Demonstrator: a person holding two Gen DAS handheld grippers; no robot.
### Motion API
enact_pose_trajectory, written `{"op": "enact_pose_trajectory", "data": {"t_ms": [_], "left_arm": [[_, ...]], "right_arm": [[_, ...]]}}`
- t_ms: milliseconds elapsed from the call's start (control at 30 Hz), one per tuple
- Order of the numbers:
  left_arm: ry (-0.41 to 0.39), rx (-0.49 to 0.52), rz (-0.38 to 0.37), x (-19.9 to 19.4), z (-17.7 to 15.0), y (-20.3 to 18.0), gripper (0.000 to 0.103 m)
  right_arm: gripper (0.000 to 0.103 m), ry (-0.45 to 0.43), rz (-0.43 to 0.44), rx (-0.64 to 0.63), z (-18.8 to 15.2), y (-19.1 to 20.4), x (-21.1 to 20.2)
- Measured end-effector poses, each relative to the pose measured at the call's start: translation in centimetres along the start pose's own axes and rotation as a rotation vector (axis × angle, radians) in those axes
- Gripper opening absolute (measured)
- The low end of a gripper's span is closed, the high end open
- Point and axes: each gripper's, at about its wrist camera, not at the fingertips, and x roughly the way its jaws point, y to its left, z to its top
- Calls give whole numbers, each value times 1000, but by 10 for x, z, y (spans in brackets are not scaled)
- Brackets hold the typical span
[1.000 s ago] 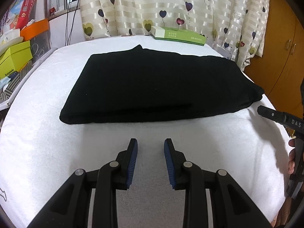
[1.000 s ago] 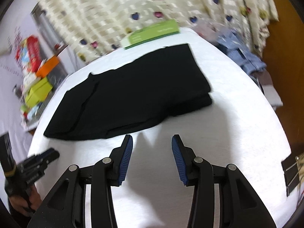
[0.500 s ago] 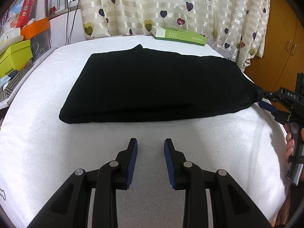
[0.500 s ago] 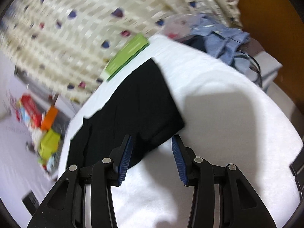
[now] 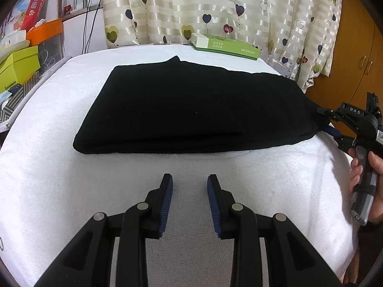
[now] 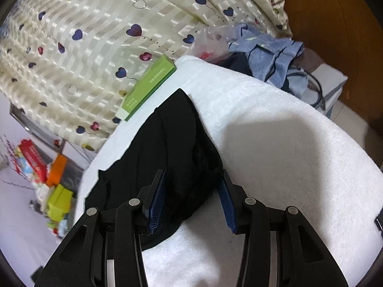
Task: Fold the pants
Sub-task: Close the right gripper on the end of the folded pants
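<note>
A: left wrist view first, quick. Black pants (image 5: 191, 105) lie folded flat on the white towel-covered surface (image 5: 71, 186), wide slab across the middle, thick folded edge on the near side

B: left gripper (image 5: 189, 189)?

A: hovers low over bare white cloth near of the pants, fingers (image 5: 167, 191) spread apart, nothing between them, not touching the pants

B: right side of that view?

A: right gripper (image 5: 323, 122) comes in from the right edge, a hand (image 5: 373, 167) wrapped on its handle. Its tips sit at the right end of the pants, one black tip on top of the cloth, a blue pad showing under the edge

B: background?

A: green box (image 5: 227, 46) at the far edge of the surface, heart-print curtain (image 5: 215, 7) behind it, wooden cabinet (image 5: 359, 47) far right, yellow-green box (image 5: 16, 67) and clutter at left

B: ok, right wrist view

A: right gripper (image 6: 191, 186) fingers (image 6: 228, 205) stand apart with the corner of the pants (image 6: 167, 148) lying between them. Cloth touches or hides the right pad tip; a gap shows at the left pad, so spread around the corner, not clamped

B: the rest?

A: pants stretch away to the far left, white surface (image 6: 299, 155) right of them, green box (image 6: 148, 86) far, blue clothes (image 6: 275, 55) heaped beyond the far right edge, curtain (image 6: 95, 35) behind
</note>
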Motion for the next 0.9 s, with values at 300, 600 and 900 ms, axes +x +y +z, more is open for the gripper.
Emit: {"op": "enact_pose_trajectory", "data": {"t_ms": [300, 600, 900], "left_arm": [[-1, -5, -16, 0, 0, 3, 34], [-6, -30, -43, 0, 1, 7, 34], [-52, -103, -10, -10, 2, 33, 34]], "right_arm": [[44, 53, 75, -18, 6, 12, 25], [21, 29, 138, -144, 21, 59, 6], [21, 35, 264, -321, 20, 143, 2]]}}
